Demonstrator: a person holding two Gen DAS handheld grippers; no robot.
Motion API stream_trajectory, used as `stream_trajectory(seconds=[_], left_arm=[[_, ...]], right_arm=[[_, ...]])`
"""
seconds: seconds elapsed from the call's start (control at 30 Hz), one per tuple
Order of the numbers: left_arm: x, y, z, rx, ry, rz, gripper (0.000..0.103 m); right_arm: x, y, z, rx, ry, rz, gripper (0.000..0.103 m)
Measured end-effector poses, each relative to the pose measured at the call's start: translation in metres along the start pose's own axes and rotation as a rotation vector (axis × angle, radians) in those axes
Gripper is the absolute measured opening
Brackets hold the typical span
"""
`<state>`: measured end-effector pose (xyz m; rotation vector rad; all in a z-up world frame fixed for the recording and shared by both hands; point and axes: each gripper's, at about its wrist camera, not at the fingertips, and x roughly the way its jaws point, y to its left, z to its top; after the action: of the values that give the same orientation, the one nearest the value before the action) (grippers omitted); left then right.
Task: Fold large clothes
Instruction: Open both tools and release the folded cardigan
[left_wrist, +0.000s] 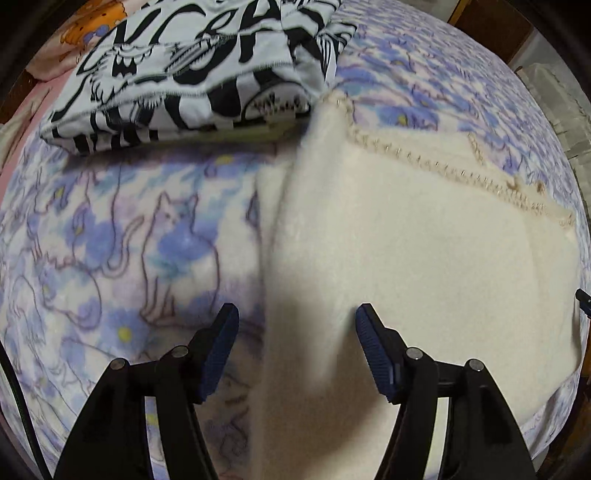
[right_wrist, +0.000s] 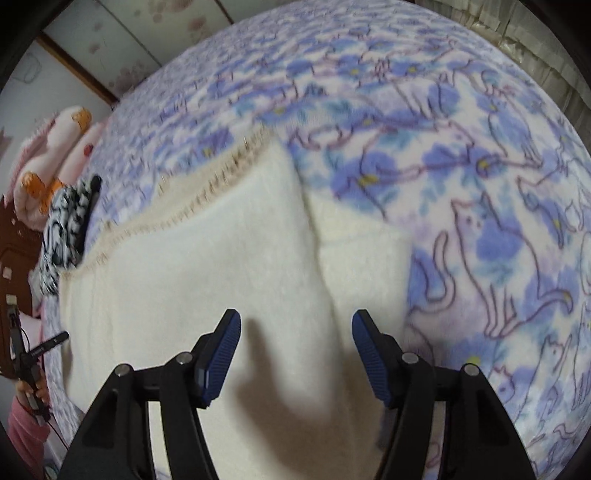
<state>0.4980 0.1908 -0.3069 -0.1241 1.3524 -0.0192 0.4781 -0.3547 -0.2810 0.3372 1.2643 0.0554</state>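
Note:
A cream fleece blanket (left_wrist: 424, 251) with a stitched edge lies folded on a bed covered by a blue floral cat-print spread (left_wrist: 110, 240). My left gripper (left_wrist: 297, 317) is open and empty, hovering over the cream blanket's left folded edge. In the right wrist view the same cream blanket (right_wrist: 207, 258) fills the lower left, with a fold ridge running down its middle. My right gripper (right_wrist: 295, 323) is open and empty above that ridge, near the blanket's right edge.
A folded black-and-white printed garment (left_wrist: 192, 74) lies at the far left of the bed, also shown in the right wrist view (right_wrist: 66, 221). Pink plush toys (right_wrist: 59, 147) sit beyond it. The blue spread (right_wrist: 480, 184) stretches to the right. A curtain (right_wrist: 535, 44) hangs beyond.

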Motion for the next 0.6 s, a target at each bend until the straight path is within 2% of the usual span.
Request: stream_trajectory(seconds=[0.1,0.2,0.27,0.4,0.6], left_arm=[[0.004,0.003,-0.004,-0.024,-0.005,-0.009,0.066],[0.006,0.008,-0.005,-0.059,0.003,-0.025,0.066],[0.007,0.009,-0.004,-0.073,0.008,-0.024,0.066],[0.001,0.001,-0.001,-0.059,0.006,-0.013,0.066],[-0.007,-0.032,0.017,0.003,-0.021,-0.017,0.066]], right_arm=[[0.005,0.003,-0.003,-0.033,0.009,0.002,0.027],[0.001,0.004,-0.003,-0.051,0.013,0.014,0.009],[-0.005,0.005,-0.005,-0.060,-0.001,0.000,0.008],[-0.017,0.012,-0.009,-0.086,-0.036,-0.100,0.006],[-0.023,-0.003,-0.028,0.005,-0.039,-0.150,0.006]])
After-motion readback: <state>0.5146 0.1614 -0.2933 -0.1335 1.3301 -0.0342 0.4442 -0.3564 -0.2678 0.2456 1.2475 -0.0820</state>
